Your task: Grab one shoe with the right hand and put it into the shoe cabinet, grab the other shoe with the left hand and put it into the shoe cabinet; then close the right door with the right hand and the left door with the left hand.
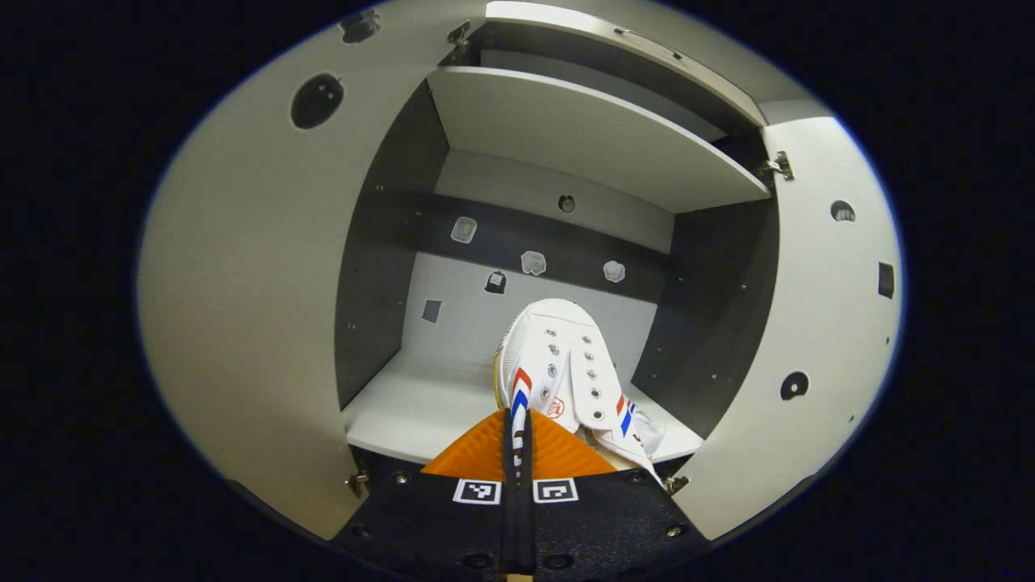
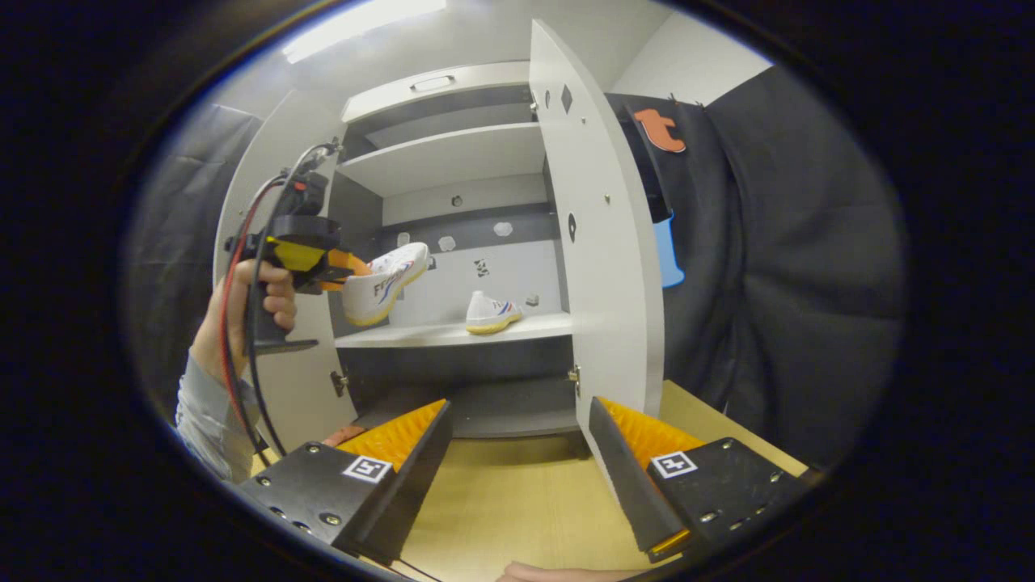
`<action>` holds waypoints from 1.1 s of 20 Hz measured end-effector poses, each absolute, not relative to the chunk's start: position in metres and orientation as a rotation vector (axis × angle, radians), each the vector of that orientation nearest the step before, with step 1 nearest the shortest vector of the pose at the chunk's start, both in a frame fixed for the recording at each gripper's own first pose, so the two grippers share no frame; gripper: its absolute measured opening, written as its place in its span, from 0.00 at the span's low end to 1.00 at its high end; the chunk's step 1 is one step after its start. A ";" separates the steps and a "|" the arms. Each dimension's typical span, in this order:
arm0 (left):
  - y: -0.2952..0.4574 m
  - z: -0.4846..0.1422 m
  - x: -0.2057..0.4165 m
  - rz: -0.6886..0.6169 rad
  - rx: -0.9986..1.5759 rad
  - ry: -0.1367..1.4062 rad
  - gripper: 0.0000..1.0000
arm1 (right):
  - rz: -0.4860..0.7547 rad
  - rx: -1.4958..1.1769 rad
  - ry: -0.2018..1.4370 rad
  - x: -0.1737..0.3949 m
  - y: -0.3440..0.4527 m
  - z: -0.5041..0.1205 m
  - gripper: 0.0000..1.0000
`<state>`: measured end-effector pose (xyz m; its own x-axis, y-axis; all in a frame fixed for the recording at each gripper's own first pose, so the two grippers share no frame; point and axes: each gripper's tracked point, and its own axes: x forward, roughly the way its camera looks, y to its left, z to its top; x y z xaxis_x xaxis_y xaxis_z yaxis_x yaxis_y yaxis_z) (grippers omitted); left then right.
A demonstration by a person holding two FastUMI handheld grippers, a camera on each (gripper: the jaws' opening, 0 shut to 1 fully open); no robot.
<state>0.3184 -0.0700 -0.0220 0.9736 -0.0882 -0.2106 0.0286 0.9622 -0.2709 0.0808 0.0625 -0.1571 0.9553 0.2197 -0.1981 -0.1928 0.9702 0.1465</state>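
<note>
My left gripper is shut on the heel edge of a white shoe with red and blue stripes, its toe pointing into the open shoe cabinet above the middle shelf. From the right gripper view the same shoe hangs in the air at the cabinet's left side, held by the left gripper in a person's hand. The other white shoe rests on the shelf. My right gripper stands open and empty over the wooden table, back from the cabinet.
Both cabinet doors stand open: the left door and the right door. An upper shelf spans the cabinet. The wooden tabletop lies in front, and dark cloth hangs to the right.
</note>
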 end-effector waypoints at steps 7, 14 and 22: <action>-0.065 -0.068 0.402 0.001 -0.332 0.377 0.00 | 0.218 0.124 0.204 0.069 0.061 -0.149 1.00; -0.048 -0.122 0.438 0.049 -0.300 0.500 0.00 | 0.228 0.112 0.220 0.064 0.064 -0.155 1.00; -0.057 -0.132 0.444 -0.045 -0.323 0.519 0.08 | 0.247 0.108 0.236 0.061 0.074 -0.163 1.00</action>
